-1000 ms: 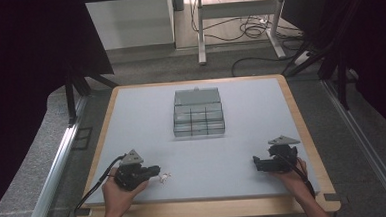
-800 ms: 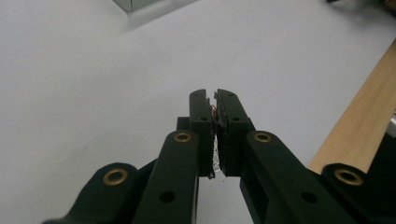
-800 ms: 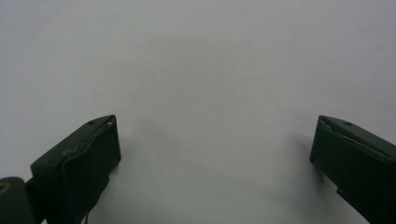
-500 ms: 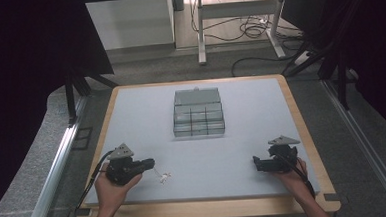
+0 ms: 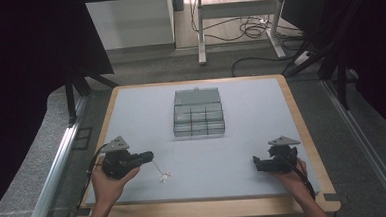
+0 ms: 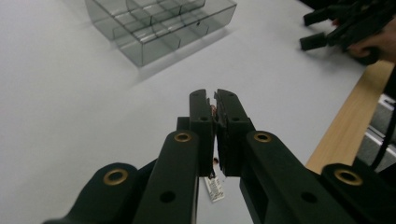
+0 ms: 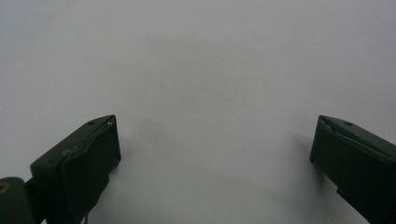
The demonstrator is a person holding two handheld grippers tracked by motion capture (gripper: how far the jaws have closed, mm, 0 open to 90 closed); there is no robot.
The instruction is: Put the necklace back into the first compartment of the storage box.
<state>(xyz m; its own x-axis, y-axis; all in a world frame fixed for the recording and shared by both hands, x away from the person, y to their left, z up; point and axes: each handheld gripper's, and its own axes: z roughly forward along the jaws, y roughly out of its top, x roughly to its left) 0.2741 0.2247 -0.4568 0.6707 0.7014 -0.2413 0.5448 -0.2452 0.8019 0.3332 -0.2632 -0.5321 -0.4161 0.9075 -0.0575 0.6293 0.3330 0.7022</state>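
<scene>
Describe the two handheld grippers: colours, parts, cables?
Both the left gripper and right gripper are black, each topped by a grey three-cornered plate and trailing a black cable. The left's fingers are flat black bars on arms with brass-coloured rivets. Forearms bare.

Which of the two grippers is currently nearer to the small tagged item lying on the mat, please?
The left. The left gripper sits just left of the small tagged item, which trails from its closed jaws. The right gripper rests far across the mat, jaws open.
</scene>
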